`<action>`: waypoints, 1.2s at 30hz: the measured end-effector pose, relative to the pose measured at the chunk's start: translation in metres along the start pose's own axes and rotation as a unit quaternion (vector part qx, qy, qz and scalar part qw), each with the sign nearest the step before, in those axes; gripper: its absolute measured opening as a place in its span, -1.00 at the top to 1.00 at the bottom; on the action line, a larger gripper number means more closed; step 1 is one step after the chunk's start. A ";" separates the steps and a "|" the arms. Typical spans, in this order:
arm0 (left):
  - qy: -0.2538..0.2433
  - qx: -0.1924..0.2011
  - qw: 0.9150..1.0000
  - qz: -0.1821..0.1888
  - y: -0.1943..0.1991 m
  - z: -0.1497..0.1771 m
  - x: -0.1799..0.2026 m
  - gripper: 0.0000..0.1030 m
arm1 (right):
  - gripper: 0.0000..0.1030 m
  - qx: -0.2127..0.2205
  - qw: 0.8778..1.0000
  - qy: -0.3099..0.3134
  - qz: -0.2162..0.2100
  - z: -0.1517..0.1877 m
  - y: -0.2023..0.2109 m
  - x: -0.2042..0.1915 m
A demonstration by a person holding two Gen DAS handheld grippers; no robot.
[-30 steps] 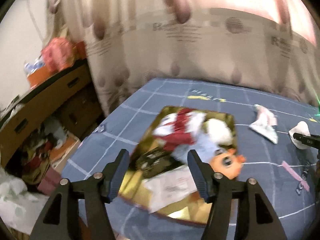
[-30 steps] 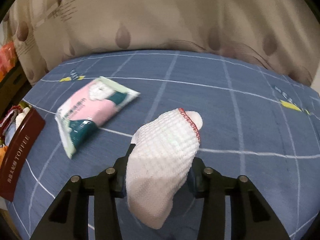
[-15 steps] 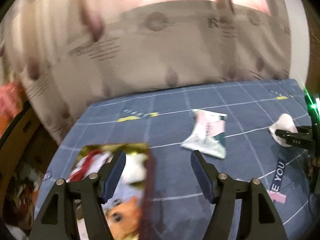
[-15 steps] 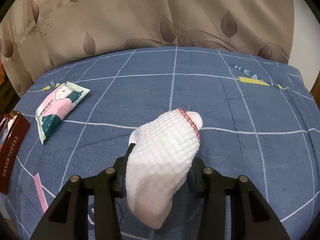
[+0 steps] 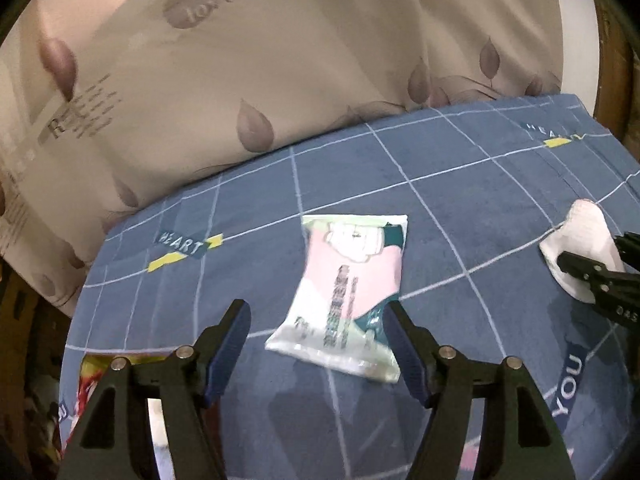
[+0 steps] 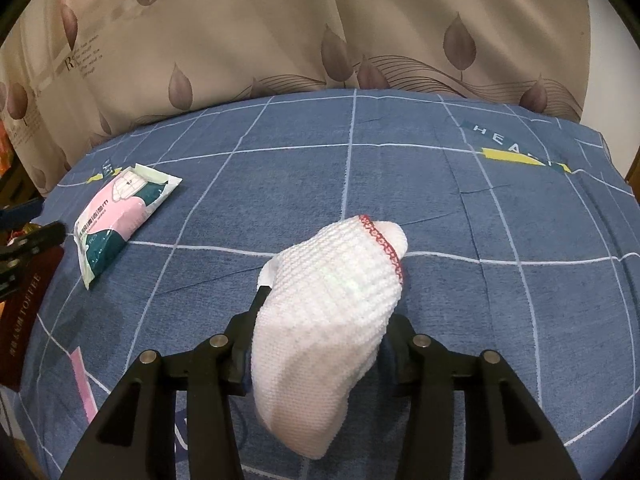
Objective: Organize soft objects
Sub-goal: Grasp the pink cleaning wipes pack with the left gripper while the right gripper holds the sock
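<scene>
The right claw [image 6: 324,320] pinches a white waffle-knit sock [image 6: 332,312], its red-stitched cuff pointing away over the blue grid-patterned bedsheet [image 6: 440,208]. The left claw [image 5: 316,344] gapes wide just above a glossy, flat wipes packet [image 5: 348,292] lying lengthwise away from it.

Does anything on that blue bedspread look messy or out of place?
Only mildly. The wet-wipes pack lies skewed across the bedspread's grid lines, loose beside the open left gripper. The right gripper is clamped on a white knitted sock. Nothing looks spilled or damaged.
</scene>
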State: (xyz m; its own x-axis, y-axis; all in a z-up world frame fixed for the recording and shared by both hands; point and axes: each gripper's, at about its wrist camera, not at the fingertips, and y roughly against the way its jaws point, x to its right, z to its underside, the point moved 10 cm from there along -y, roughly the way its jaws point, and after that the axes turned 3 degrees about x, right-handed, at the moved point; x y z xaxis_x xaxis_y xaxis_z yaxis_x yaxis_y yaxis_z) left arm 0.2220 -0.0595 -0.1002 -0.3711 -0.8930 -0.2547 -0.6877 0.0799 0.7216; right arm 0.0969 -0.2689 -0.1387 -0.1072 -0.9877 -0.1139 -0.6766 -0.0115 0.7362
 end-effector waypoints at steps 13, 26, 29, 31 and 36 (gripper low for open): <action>0.015 -0.027 0.999 0.029 -0.043 -0.009 0.008 -0.37 | 0.10 0.000 1.000 -0.006 -0.010 0.001 -0.001 -0.001; 0.007 -0.051 0.998 0.047 -0.074 -0.006 0.025 -0.58 | 0.08 0.000 1.000 -0.013 -0.020 0.000 -0.002 -0.001; 0.035 -0.049 0.996 0.061 -0.076 -0.004 0.021 -0.57 | 0.07 -0.001 1.000 -0.013 -0.020 0.000 -0.002 -0.002; 0.052 -0.051 0.995 0.066 -0.076 -0.004 0.019 -0.42 | 0.06 -0.001 1.000 -0.014 -0.022 0.000 -0.002 -0.002; 0.047 -0.051 0.996 0.052 -0.069 -0.004 0.021 -0.14 | 0.06 -0.001 1.000 -0.015 -0.022 -0.001 -0.002 -0.002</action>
State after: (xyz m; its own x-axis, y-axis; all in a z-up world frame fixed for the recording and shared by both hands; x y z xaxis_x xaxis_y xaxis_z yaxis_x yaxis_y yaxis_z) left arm 0.2642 -0.0856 -0.1529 -0.3742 -0.9200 -0.1166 -0.5797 0.1339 0.8038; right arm 0.0990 -0.2670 -0.1397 -0.0984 -0.9812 -0.1662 -0.6803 -0.0555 0.7309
